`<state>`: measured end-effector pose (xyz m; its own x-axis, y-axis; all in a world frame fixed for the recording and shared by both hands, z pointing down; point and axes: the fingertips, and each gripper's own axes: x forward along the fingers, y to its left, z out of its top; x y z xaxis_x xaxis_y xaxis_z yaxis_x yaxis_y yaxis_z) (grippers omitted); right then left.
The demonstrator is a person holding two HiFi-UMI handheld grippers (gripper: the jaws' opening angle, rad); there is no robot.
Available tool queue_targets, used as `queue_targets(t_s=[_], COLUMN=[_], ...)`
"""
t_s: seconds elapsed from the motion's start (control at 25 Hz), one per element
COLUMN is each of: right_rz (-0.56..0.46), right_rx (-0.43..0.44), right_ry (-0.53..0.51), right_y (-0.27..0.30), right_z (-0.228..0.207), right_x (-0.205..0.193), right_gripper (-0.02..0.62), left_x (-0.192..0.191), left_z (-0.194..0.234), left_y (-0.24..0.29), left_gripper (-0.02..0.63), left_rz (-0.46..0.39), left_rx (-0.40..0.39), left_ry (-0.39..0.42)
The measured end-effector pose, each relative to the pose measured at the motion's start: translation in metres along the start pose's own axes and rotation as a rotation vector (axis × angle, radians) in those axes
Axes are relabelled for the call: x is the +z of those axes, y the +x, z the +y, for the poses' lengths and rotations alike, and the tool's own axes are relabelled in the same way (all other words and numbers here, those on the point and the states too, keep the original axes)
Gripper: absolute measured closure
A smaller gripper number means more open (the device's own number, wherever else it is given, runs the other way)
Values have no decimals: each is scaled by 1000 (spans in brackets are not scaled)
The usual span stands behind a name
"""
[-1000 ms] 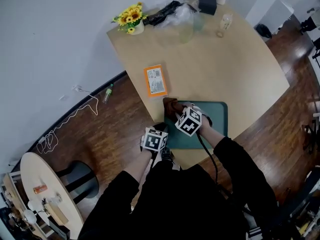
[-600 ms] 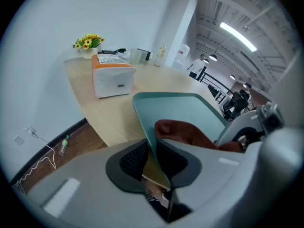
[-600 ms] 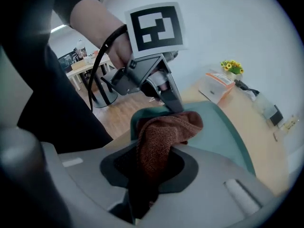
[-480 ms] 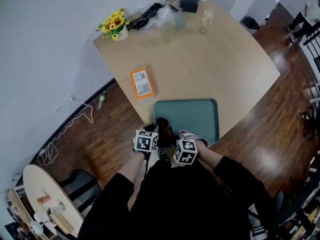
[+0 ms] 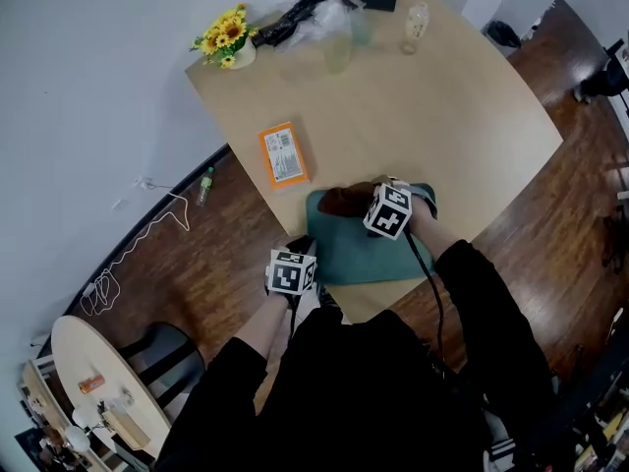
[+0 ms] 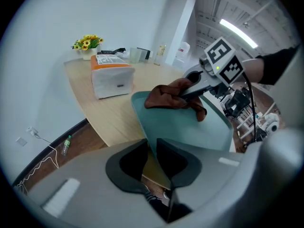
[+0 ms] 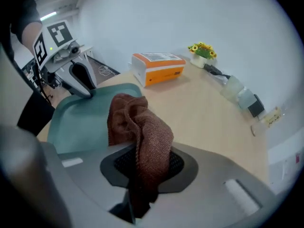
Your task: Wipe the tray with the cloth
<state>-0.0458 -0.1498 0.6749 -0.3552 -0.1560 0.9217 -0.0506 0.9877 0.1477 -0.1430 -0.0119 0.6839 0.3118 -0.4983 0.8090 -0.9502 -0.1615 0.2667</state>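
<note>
Currently: the tray [image 5: 378,256] lies at the near edge of the table [image 5: 447,116], close in front of the person.

Left gripper [image 5: 295,275]: jaws drawn together on the tray's near left rim. The left gripper view [image 6: 152,152] shows the thin rim running between the two dark pads, clamped. Tray surface [image 6: 190,127] spreads out beyond the jaws.

Right gripper [image 5: 378,209]: positioned over the far half of the tray, pointing steeply down. In the right gripper view [image 7: 142,175] the jaws are closed on a fold of the cloth [image 7: 137,132], which fills the gap between the pads and bunches up ahead of them.

Cloth [image 5: 344,201]: brown, coarse weave, crumpled. It sits at the tray's far left corner; its free end rests on the green surface [image 7: 76,122]. The left gripper view shows the same, with the cloth [image 6: 173,96] bunched under the right gripper's tip [image 6: 199,82].

The two grippers are apart, at opposite ends of the tray's left side. The left gripper [image 7: 78,77] appears in the right gripper view at the tray's far rim.

Other items on the table: an orange box [image 5: 282,154] just beyond the tray's far left corner, not touching it; a pot of yellow flowers [image 5: 226,39] at the far left edge.
</note>
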Motion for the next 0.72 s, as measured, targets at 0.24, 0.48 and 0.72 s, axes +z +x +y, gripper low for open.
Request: queue_targets(t_s=[0.24,0.48,0.72], right_rz=[-48,-124,-158], right_rx=[14,165,188], right_ry=[-66,-20,94], right_y=[-17,-44,-43], right_z=[71,194,192], right_x=[-1,-17,-16], right_gripper=[517,515,517], left_x=[-2,-2,-4], left_z=[2,3,3], left_y=[2,0,0], left_gripper=[561,561,560], left_rz=[4,-5,13], left_rx=[5,25,37], left_ry=[-1,10,46])
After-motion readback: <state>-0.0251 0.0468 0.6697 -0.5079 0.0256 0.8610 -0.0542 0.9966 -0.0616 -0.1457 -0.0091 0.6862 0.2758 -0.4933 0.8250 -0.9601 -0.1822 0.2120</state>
